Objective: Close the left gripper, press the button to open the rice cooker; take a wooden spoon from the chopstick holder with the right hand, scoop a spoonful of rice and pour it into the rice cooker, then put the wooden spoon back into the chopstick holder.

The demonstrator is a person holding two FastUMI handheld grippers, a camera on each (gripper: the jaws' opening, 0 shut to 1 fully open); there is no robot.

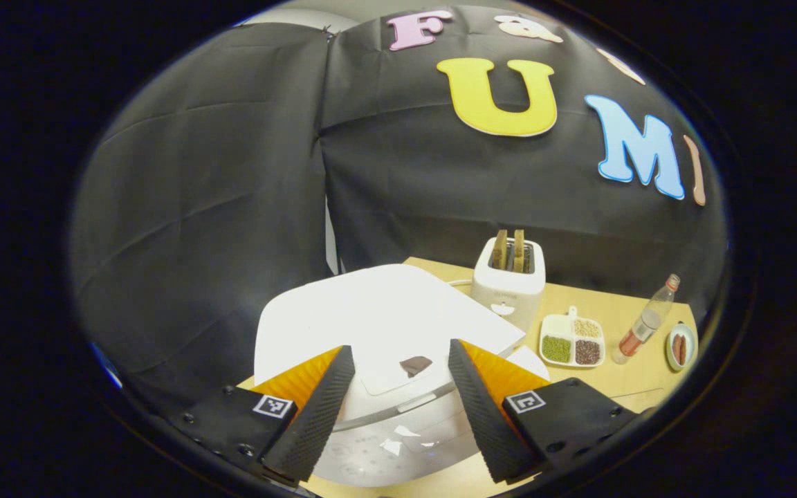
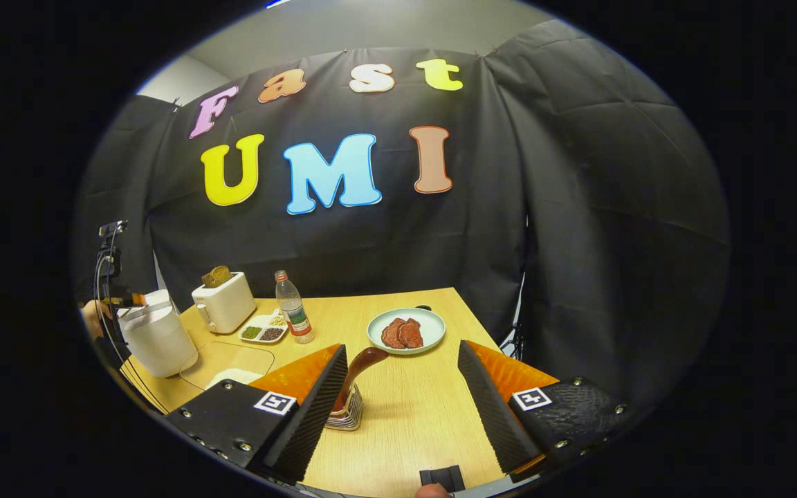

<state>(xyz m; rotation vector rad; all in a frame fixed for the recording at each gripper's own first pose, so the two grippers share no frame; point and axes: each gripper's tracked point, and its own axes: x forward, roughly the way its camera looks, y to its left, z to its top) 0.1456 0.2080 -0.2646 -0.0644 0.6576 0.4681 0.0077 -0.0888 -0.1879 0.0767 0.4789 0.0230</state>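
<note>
Left gripper view, near to far: left gripper (image 1: 398, 404), jaws spread wide and holding nothing, hanging above the white rice cooker (image 1: 385, 387), whose lid (image 1: 378, 315) stands raised behind the fingers; wooden table (image 1: 620, 387) under it; to the right, a white toaster (image 1: 509, 280) with two slices upright in its slots; further right, a divided dish (image 1: 572, 340) of green, pale and dark grains; then a clear bottle (image 1: 644, 324) with a red cap; a small plate (image 1: 681, 346) at the far right edge.

Right gripper view, near to far: right gripper (image 2: 398, 408), jaws wide apart, empty; just beside its left finger (image 2: 315, 408), the wooden spoon (image 2: 355, 377) standing tilted in the chopstick holder (image 2: 344, 415) on the table, whether touching the finger cannot be told; left of it, a clear container of rice (image 2: 229, 370); beyond, a pale plate with reddish-brown slices (image 2: 406, 330); far left, the cooker, toaster, dish and bottle again.
</note>
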